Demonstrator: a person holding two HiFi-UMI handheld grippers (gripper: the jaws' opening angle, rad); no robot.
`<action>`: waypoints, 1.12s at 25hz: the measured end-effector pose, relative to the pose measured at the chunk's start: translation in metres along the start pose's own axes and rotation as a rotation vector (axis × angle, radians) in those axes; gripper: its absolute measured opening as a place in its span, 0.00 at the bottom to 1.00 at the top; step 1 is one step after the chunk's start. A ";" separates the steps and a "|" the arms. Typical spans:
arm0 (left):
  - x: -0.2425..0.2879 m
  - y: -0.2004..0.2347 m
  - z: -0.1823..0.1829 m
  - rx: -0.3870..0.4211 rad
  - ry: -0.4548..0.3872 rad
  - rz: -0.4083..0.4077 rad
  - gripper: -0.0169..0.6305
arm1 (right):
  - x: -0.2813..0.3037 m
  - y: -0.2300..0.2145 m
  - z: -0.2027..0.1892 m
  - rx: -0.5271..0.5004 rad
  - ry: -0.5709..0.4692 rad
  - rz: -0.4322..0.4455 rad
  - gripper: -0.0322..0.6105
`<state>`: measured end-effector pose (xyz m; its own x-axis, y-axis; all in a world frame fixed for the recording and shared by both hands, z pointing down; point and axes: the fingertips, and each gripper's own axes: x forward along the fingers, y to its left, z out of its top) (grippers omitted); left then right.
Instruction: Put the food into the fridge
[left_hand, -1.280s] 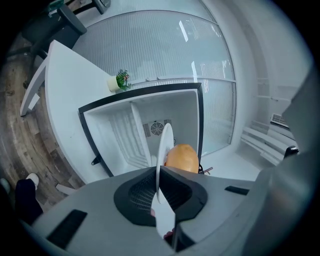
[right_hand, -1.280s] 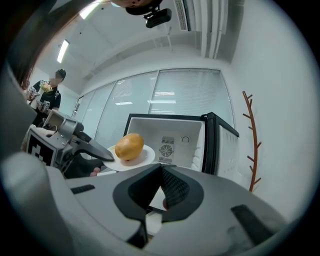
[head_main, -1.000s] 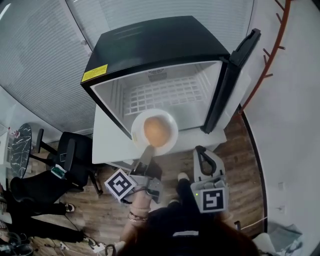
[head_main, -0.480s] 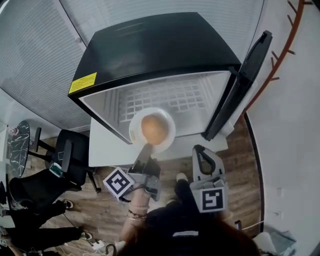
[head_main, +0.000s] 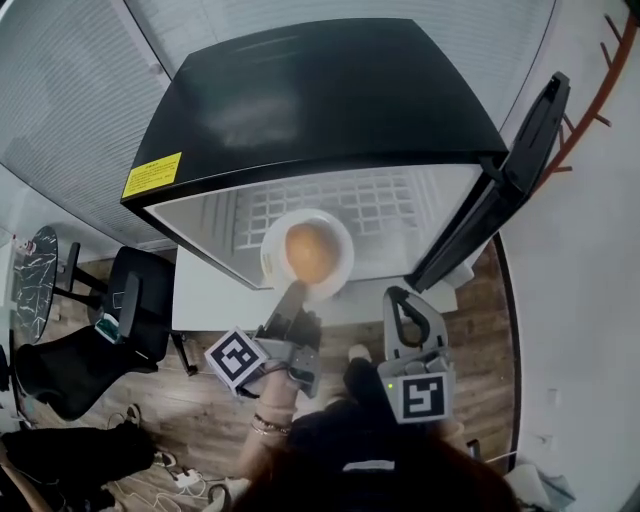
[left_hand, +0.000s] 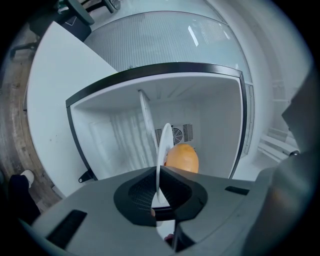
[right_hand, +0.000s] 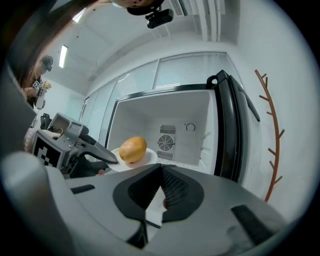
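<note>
Left tool (head_main: 292, 296) clamped on near rim of white round plate (head_main: 338, 238). Orange-yellow oval food (head_main: 309, 250) sat on plate, straight ahead of tool, at mouth of open black fridge (head_main: 320, 100); white cavity lay directly beyond. Right tool (head_main: 404, 305) closed, empty, farther from the food.

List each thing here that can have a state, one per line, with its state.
fridge door: swung wide open
white plate: level, held by its near rim at the opening of the fridge
orange-yellow food: resting on the white plate
left gripper: shut on the white plate's rim
right gripper: shut, holding nothing
</note>
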<state>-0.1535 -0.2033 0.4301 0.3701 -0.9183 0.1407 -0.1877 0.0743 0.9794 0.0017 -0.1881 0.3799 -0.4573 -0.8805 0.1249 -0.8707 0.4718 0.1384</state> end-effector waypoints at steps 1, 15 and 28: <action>0.002 0.000 0.000 -0.001 0.000 0.002 0.05 | 0.002 -0.001 0.000 0.005 -0.003 0.001 0.05; 0.022 0.003 0.005 -0.038 0.003 0.021 0.05 | 0.023 -0.015 0.000 0.009 -0.016 0.010 0.05; 0.034 0.003 0.013 -0.060 0.001 0.017 0.06 | 0.038 -0.020 -0.003 0.024 -0.013 0.014 0.05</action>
<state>-0.1529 -0.2398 0.4359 0.3686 -0.9162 0.1571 -0.1386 0.1130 0.9839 0.0026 -0.2308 0.3846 -0.4717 -0.8744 0.1138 -0.8682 0.4831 0.1134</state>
